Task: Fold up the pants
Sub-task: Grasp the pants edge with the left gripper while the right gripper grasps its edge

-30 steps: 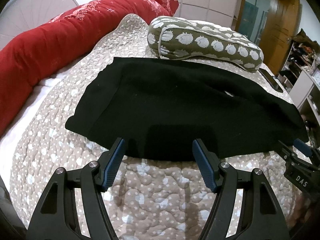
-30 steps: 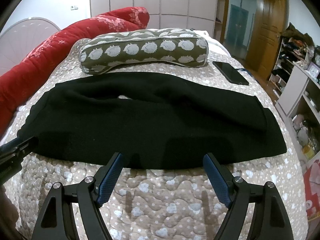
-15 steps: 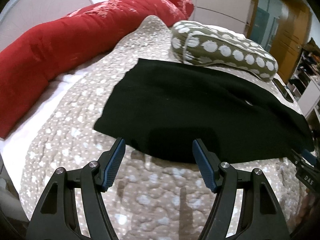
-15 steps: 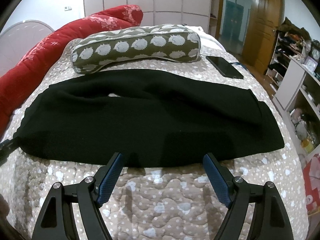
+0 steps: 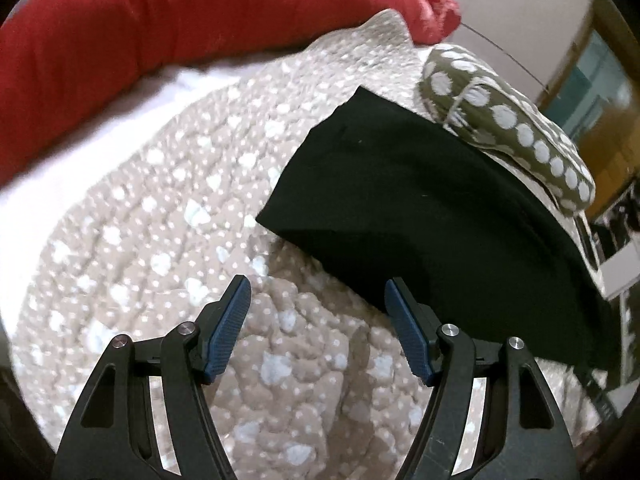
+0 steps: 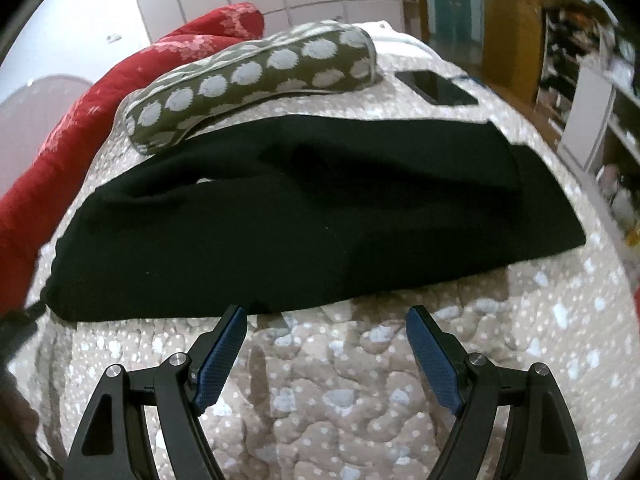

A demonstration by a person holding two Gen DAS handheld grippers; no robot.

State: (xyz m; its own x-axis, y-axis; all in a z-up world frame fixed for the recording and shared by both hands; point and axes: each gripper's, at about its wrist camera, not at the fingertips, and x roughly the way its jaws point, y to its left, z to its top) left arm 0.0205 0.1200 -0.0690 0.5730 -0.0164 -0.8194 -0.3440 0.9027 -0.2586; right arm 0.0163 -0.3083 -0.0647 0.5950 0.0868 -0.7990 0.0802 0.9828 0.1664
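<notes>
- Since neither of my tongs has hold of anything, I'd call this the approach step: lining up on the ends of the pants (image 6: 304, 208) before the next fold.
- My left gripper (image 5: 318, 300) has its jaws wide apart and hangs over bare quilt (image 5: 132, 240), with the near left corner of the pants just ahead and to the right of it. Nothing sits between the pads.
- My right gripper (image 6: 326, 320) is spread open as well, parked just short of the near edge of the cloth, not touching it as far as I can tell.
- Next move, I reckon: drop the left one onto that corner, get a pad under the edge, pinch through every layer, and do the same on the right end. Then lift both together so the cloth carries over evenly.
- Pants lie across the bed as one long black band, looking folded lengthwise already, near edge fairly straight.
- There's a soft ridge and a small gap along the far side near the spotted bolster (image 6: 248, 80), which sits right at that far edge, maybe overlapping it a bit.
- Fabric looks thick and matte, probably knit, though the left view is blurry so don't quote me.
- Phone (image 6: 436, 86) sits beyond the right end, clear of the cloth.
</notes>
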